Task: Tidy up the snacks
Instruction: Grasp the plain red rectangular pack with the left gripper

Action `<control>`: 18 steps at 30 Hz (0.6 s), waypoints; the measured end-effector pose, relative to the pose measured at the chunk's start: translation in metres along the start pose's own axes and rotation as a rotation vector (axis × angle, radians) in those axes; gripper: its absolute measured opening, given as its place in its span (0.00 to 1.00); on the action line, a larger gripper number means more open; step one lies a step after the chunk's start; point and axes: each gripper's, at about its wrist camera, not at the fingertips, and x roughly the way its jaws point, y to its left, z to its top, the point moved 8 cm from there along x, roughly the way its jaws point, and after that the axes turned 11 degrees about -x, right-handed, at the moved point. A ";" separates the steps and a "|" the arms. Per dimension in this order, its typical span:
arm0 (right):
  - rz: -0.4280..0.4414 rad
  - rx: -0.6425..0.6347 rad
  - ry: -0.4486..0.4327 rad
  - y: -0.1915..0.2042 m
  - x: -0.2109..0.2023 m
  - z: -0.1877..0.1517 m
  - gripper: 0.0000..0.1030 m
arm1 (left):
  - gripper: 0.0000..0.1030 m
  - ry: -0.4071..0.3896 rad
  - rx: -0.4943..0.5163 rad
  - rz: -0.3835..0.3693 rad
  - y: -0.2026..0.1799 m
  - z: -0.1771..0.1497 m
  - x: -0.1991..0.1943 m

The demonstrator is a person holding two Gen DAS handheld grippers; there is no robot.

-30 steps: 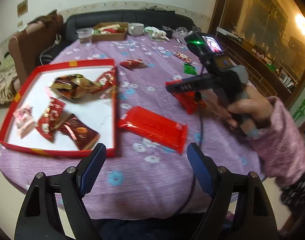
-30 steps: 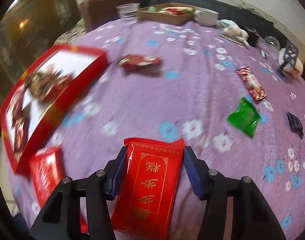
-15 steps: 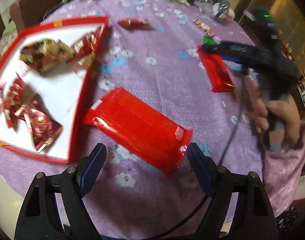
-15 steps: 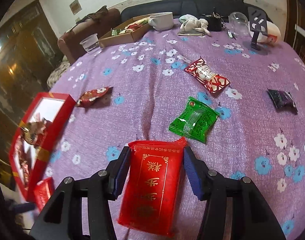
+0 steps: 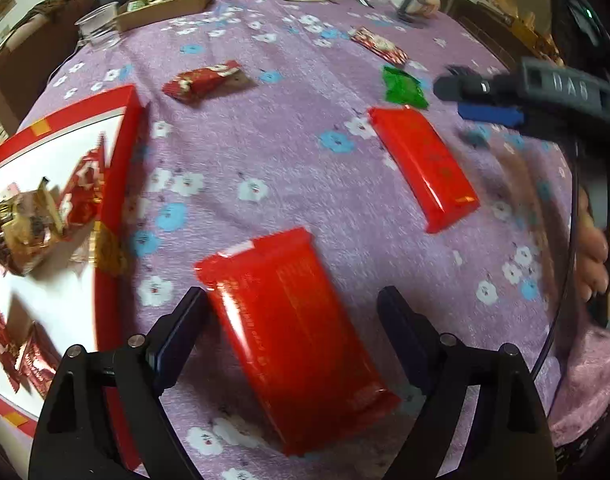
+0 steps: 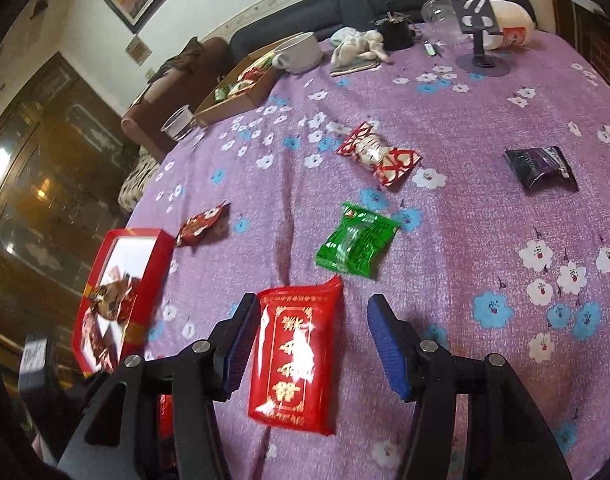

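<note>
The left claw (image 5: 291, 320) is standing wide open, straddling a red snack packet (image 5: 293, 344) lying on the surface (image 5: 305, 168). The right claw (image 6: 309, 332) is opening around a gold-lettered red packet (image 6: 295, 356), its right pad clear of the packet.

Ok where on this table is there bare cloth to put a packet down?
Bare cloth lies between the red tray and the gold-printed red packet, and right of the green packet, below the dark packet. The far edge by the cardboard box is crowded.
</note>
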 end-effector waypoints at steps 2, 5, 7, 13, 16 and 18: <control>-0.008 -0.028 0.014 0.007 0.004 -0.003 0.57 | 0.84 -0.018 -0.019 0.001 0.007 -0.001 -0.010; -0.030 -0.088 0.075 0.022 0.020 -0.012 0.57 | 0.84 -0.074 -0.014 0.052 0.011 -0.002 -0.024; -0.071 -0.124 0.112 0.029 0.030 -0.019 0.56 | 0.84 -0.075 0.010 0.087 0.007 -0.010 -0.024; -0.244 -0.252 0.115 0.045 0.042 -0.031 0.57 | 0.85 -0.046 -0.021 0.093 0.007 -0.019 -0.011; -0.301 -0.309 0.110 0.050 0.045 -0.033 0.57 | 0.85 0.003 -0.042 0.086 0.004 -0.026 -0.001; -0.295 -0.293 0.110 0.046 0.043 -0.033 0.54 | 0.85 -0.004 -0.039 0.100 0.000 -0.029 0.000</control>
